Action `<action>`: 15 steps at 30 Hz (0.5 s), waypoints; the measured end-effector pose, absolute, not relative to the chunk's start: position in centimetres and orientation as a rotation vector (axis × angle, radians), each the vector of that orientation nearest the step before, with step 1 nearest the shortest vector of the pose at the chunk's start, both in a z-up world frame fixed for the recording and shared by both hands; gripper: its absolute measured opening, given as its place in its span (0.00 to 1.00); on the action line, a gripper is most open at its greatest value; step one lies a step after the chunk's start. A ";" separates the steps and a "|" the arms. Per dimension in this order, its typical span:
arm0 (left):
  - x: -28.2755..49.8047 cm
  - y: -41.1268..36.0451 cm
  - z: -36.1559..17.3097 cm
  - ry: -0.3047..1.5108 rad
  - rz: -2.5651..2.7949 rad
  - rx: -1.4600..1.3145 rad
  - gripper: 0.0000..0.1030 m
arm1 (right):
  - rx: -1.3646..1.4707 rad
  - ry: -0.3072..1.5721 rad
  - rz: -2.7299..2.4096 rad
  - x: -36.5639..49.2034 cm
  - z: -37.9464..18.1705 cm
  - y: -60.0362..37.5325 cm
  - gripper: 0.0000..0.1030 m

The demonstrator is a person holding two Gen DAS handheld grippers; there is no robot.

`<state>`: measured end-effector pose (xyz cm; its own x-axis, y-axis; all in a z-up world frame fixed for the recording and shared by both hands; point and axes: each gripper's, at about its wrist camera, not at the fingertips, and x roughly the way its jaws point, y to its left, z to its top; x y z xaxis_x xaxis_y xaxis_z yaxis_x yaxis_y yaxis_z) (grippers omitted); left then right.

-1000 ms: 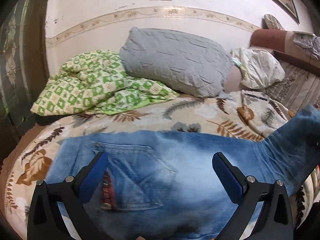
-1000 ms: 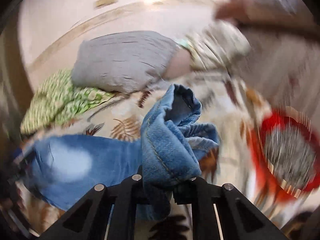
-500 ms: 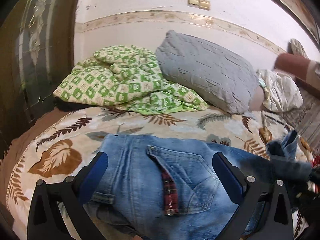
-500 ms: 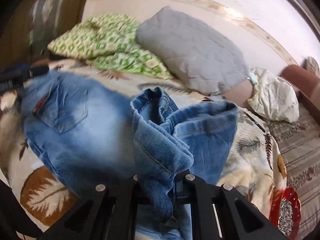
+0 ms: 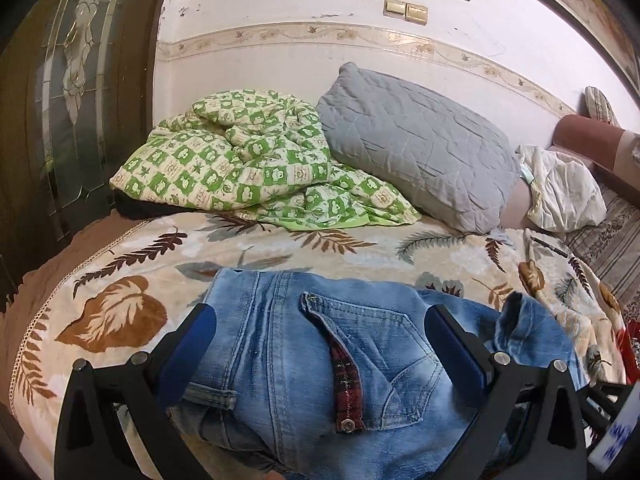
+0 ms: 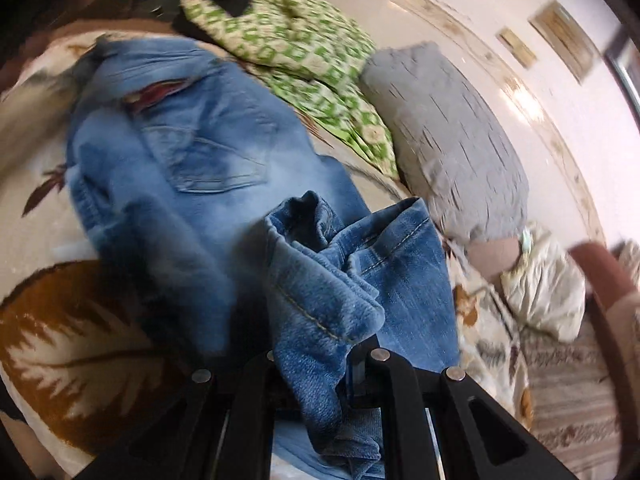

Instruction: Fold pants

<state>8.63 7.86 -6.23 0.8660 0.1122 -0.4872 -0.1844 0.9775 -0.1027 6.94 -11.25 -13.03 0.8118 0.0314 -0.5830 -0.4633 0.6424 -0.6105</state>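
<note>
Blue jeans (image 5: 312, 364) lie on the leaf-print bedspread (image 5: 112, 276), back pocket up, with a red plaid strip showing. My left gripper (image 5: 320, 344) is open, its blue-padded fingers (image 5: 192, 344) standing on both sides of the waist end just above it. My right gripper (image 6: 320, 364) is shut on the bunched leg hems of the jeans (image 6: 332, 272) and holds them over the seat part (image 6: 180, 132). The lifted hems also show at the right of the left wrist view (image 5: 520, 320).
A green checked quilt (image 5: 248, 164) and a grey pillow (image 5: 416, 140) lie at the back by the wall. A white bundle (image 5: 564, 188) and a striped cover (image 5: 612, 240) are at the right. A dark cabinet (image 5: 60, 100) stands at the left.
My right gripper has carried the leg hems leftward over the jeans toward the waist. My left gripper has shifted left along the jeans to the waist end and stayed open.
</note>
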 end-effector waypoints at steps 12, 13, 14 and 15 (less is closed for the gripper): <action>9.0 8.6 -6.9 0.534 0.164 -0.171 1.00 | -0.900 0.626 0.278 7.5 -15.3 -10.4 0.17; 9.0 8.7 -7.0 0.537 0.165 -0.176 1.00 | -0.918 0.614 0.270 7.1 -15.2 -10.3 0.20; 9.0 8.7 -7.0 0.538 0.166 -0.179 1.00 | -0.926 0.604 0.267 6.8 -15.2 -10.1 0.25; 9.0 8.8 -7.0 0.538 0.167 -0.183 1.00 | -0.932 0.583 0.265 6.4 -15.0 -10.1 0.34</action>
